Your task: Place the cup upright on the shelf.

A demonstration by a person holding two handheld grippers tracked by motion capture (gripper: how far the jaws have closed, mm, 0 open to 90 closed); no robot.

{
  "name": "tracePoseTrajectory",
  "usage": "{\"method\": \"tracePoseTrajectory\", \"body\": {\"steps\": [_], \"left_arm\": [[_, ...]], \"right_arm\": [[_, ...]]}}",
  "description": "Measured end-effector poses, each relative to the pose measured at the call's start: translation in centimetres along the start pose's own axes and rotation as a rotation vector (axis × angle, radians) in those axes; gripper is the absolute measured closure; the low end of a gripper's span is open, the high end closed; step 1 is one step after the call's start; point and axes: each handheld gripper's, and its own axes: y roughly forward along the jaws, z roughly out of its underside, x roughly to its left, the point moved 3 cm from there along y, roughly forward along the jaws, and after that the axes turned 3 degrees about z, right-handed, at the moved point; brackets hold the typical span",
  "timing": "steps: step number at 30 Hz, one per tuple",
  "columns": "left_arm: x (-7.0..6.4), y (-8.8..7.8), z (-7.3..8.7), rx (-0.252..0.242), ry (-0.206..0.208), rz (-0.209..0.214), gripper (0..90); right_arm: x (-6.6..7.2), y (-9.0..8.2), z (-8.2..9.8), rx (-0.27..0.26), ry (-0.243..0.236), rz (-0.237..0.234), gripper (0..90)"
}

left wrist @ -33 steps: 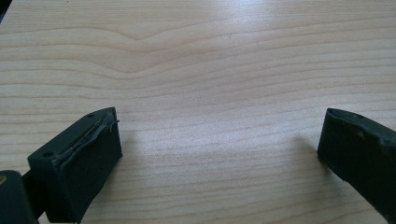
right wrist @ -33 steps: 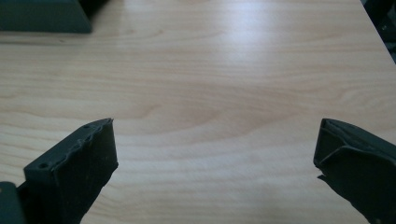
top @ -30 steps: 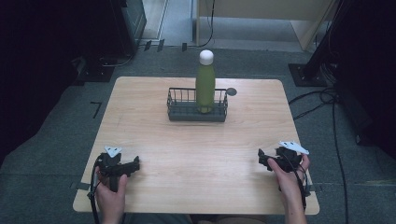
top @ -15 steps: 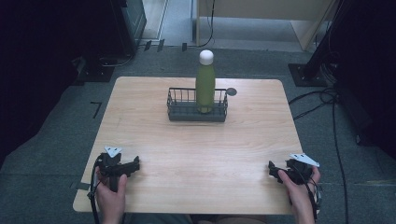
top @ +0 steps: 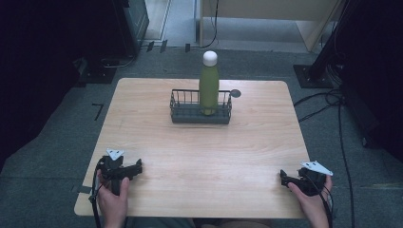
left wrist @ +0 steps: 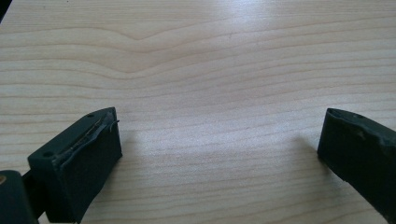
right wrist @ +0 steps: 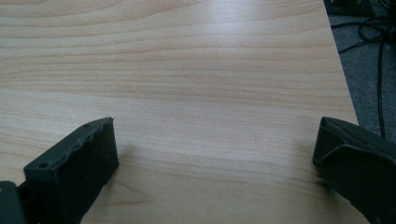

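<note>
A green bottle (top: 209, 90) with a white cap stands upright in a dark wire basket (top: 190, 114) at the far middle of the wooden table (top: 204, 156). My left gripper (top: 138, 167) rests near the table's front left corner, held by a hand, far from the basket. Its jaws stand wide apart in the left gripper view (left wrist: 219, 154), with only bare wood between them. My right gripper (top: 283, 177) sits at the front right corner, close to the table's right edge. It is open too (right wrist: 215, 158), empty over the wood.
A small dark round object (top: 235, 93) lies just right of the basket. Cables (top: 332, 102) trail over the grey floor to the right of the table. Dark equipment (top: 128, 23) stands behind the table's far left.
My right gripper has drawn back toward the front right corner and a little to the right. The left gripper, bottle and basket have stayed put.
</note>
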Motion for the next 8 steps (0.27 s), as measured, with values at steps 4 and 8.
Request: {"method": "tracePoseTrajectory", "body": {"steps": [4, 8], "left_arm": [[0.02, -0.01, 0.00, 0.001, 0.002, 0.000, 0.0], [0.02, -0.01, 0.00, 0.001, 0.002, 0.000, 0.0]], "right_arm": [[-0.06, -0.06, 0.03, -0.007, 0.004, 0.005, 1.2], [-0.07, -0.06, 0.03, -0.007, 0.004, 0.005, 1.2]]}}
